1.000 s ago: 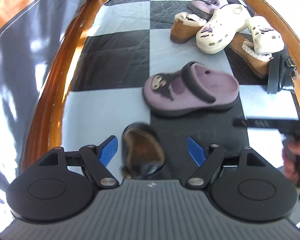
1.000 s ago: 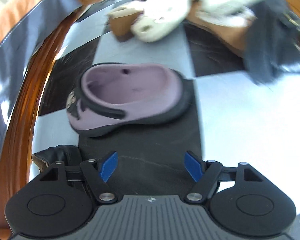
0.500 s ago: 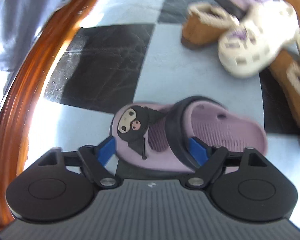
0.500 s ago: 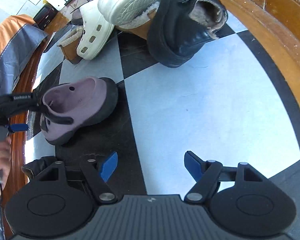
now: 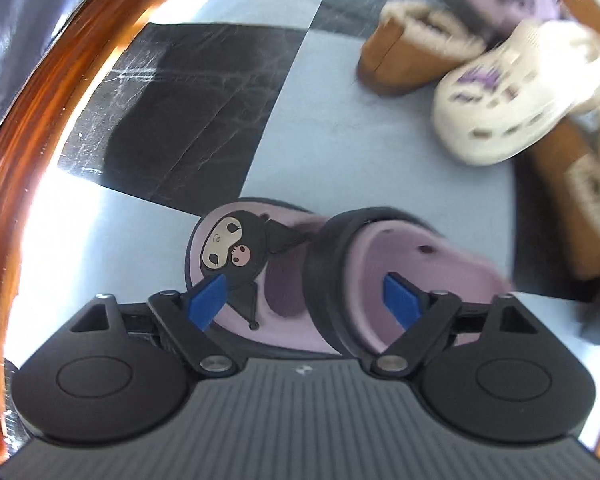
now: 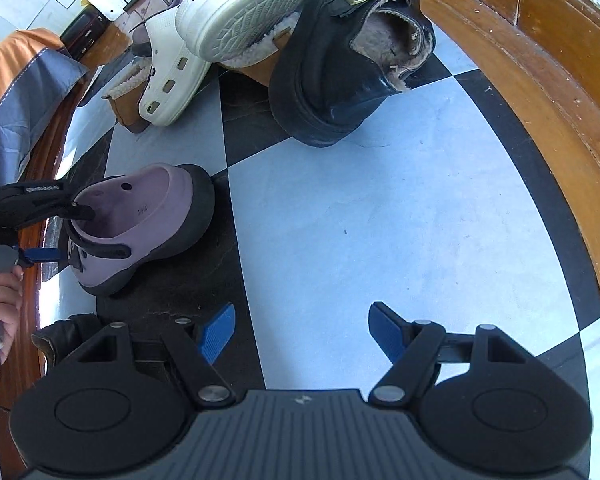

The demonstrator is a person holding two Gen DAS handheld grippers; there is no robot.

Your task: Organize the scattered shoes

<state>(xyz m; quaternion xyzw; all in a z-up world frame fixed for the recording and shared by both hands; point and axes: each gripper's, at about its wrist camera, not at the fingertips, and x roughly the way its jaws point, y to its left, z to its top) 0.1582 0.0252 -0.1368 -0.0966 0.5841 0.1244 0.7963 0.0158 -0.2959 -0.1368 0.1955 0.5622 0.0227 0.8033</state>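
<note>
— Which step is going on here?

— The left hand-held gripper (image 5: 304, 300) is coming down over the purple clog (image 5: 300, 276) on the checkered floor (image 5: 340, 148), and its jaws are closing with the clog's heel end between them — one blue pad by the cartoon charm, the other inside the foot opening. I am judging the pads are not yet pressing firmly, so it is grasping, not lifting.

— And the other one?

— The right hand-held gripper (image 6: 300, 334) is hanging with its jaws apart and nothing between them, over a pale floor tile, well apart from the shoes.

— What is the next move calling for?

— Probably finishing the squeeze on the clog's wall, then lifting it level to a tidy spot (its mate seems to be lying in the far pile). The clog is looking like smooth moulded foam with a dark thick sole and strap, so it should be giving slightly under the pads.

— The rest of the pile?

— A cream clog (image 5: 516, 96) with vent holes, a tan fleece-lined slipper (image 5: 412, 52), and a black buckled leather shoe (image 6: 340, 68) are leaning together near the wooden rim (image 6: 540, 80).
</note>
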